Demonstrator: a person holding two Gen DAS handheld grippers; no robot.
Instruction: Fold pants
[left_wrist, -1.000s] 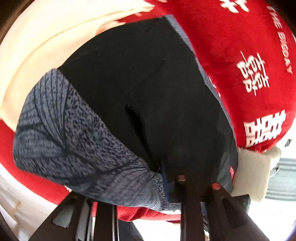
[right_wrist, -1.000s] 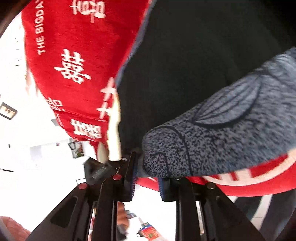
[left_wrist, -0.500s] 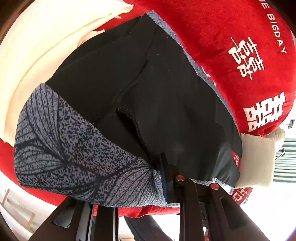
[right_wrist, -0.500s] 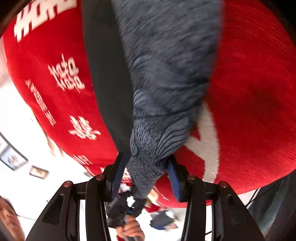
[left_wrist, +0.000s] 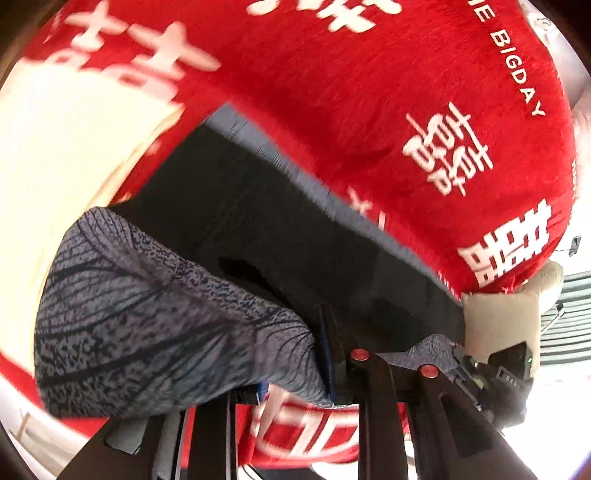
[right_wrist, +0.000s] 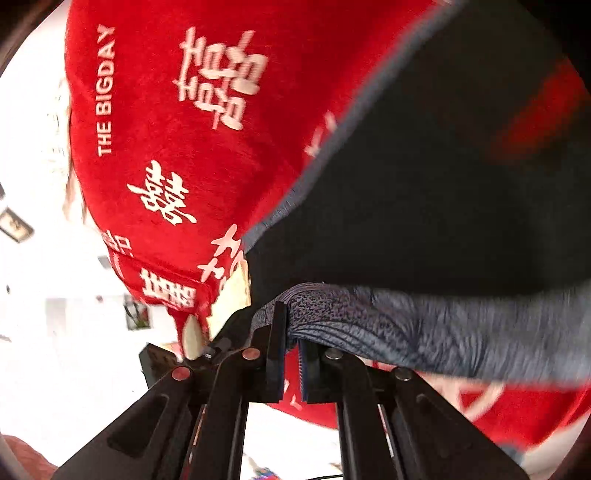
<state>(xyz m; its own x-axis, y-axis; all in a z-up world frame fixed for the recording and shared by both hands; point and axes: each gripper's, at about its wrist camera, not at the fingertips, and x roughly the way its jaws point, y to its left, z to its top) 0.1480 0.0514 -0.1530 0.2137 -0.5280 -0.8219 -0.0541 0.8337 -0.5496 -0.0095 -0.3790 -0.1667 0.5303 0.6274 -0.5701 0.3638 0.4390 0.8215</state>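
Currently, the black pants with a grey leaf-patterned knit waistband (left_wrist: 159, 317) are being held up over a red plush blanket printed with white characters (left_wrist: 369, 92), which fills the left wrist view from ten to three o'clock. The left gripper (left_wrist: 291, 369) is being kept nearly closed on the waistband edge, which is bunching between its blue-padded fingers. The right gripper (right_wrist: 291, 347) is being kept narrowly parted, with the other end of the waistband (right_wrist: 369, 325) pinched at its fingertips. That hold is judged shallow: the stretchy knit could be pulled free if the two ends are being drawn apart unevenly, and the dark legs, hanging toward one o'clock, could be creased or dragged askew across the plush. A cream sheet (left_wrist: 55, 166) is showing at nine o'clock. Bright white room is lying beyond the blanket's edge; details are being blurred.
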